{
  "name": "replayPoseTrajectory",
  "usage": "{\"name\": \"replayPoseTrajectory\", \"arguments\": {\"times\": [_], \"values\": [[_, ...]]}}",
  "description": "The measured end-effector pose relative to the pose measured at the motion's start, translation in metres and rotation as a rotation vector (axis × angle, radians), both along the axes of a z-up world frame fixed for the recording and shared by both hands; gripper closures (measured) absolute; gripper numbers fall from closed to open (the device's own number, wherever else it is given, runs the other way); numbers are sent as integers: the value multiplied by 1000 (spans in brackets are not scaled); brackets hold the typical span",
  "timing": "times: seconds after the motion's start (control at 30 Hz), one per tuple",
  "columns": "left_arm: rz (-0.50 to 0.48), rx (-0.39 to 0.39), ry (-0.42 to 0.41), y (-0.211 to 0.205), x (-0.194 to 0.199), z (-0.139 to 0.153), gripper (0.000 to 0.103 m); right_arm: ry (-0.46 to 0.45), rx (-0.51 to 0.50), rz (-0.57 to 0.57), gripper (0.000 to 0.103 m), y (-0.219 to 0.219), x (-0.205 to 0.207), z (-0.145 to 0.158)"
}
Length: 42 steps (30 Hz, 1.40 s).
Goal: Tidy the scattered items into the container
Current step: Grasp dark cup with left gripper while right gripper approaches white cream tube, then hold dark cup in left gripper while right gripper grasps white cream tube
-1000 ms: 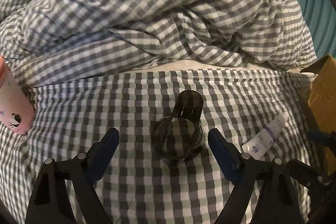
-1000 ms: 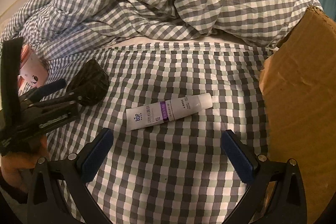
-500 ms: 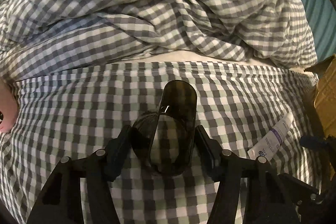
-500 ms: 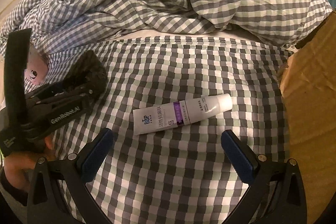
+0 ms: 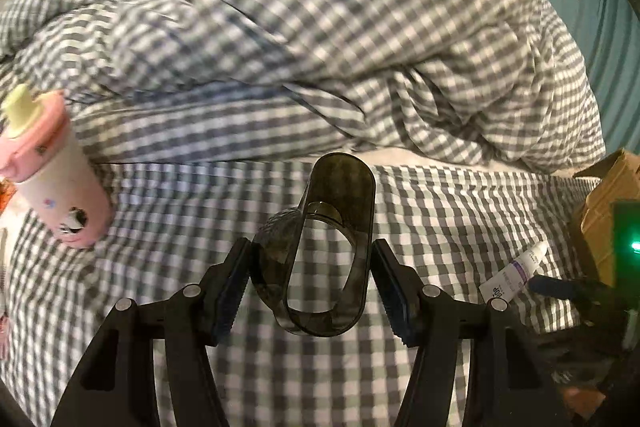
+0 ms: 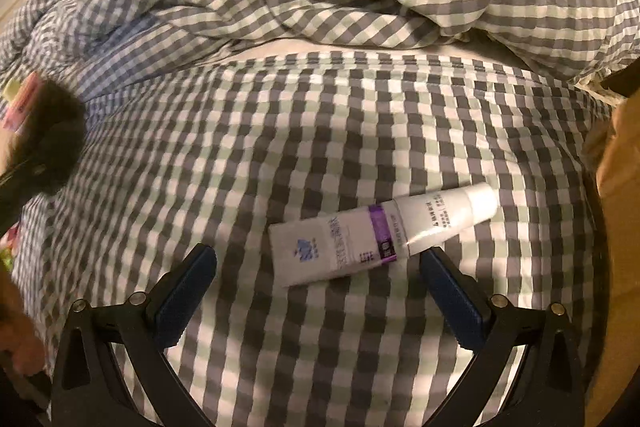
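Observation:
My left gripper (image 5: 312,291) is shut on a dark translucent plastic holder (image 5: 340,211) and holds it above the checked bedsheet. In the right wrist view the holder shows as a dark blur (image 6: 52,143) at the far left. My right gripper (image 6: 320,283) is open and low over a white tube with a purple band (image 6: 380,235), which lies on the sheet between its fingers. The tube also shows in the left wrist view (image 5: 516,271). The cardboard box (image 5: 604,203) stands at the right edge, and shows in the right wrist view too (image 6: 616,187).
A pink cup with a pale green lid (image 5: 52,171) lies at the left on the sheet. A bunched checked duvet (image 5: 320,47) fills the back of the bed. A teal wall (image 5: 600,7) is at the far right.
My left gripper closed on the dark holder and lifted it off the sheet. My right gripper moved forward and down until the white tube lies between its open fingers.

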<state>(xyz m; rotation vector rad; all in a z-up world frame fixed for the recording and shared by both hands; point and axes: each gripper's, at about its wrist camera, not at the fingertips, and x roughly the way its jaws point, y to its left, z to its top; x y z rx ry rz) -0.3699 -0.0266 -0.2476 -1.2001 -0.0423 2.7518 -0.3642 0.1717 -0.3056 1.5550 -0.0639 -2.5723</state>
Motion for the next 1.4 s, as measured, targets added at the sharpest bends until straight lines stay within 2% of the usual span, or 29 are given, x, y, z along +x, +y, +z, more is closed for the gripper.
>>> {"name": "replayPoseTrajectory", "arguments": {"times": [0.13, 0.23, 0.3, 0.43, 0.47, 0.5, 0.53, 0.6, 0.87, 1.33, 1.4], "values": [[29, 7, 10, -19, 7, 11, 42, 12, 8, -22, 3, 3, -15, 0], [53, 19, 10, -31, 10, 15, 42, 21, 37, -22, 17, 1, -24, 1], [60, 22, 5, -36, 12, 16, 42, 29, 54, -9, 32, -2, -25, 2], [63, 30, 1, -36, 12, 15, 42, 36, 57, 36, 53, -8, -23, 4], [63, 33, 2, -35, 13, 16, 42, 37, 53, 48, 63, -9, -23, 5], [62, 35, 5, -34, 15, 18, 42, 38, 43, 60, 78, -9, -22, 7], [61, 35, 8, -33, 16, 20, 42, 37, 37, 69, 87, -11, -21, 8], [64, 33, 19, -32, 21, 25, 42, 26, 42, 93, 95, -15, -19, 8], [79, 41, 36, -31, 43, 43, 42, 47, 25, 128, 96, -17, 6, 19], [86, 61, 95, -20, 97, 89, 42, 141, -13, 134, 97, 3, 77, 78], [83, 63, 103, -18, 105, 95, 42, 148, -26, 139, 99, 5, 87, 83]]}}
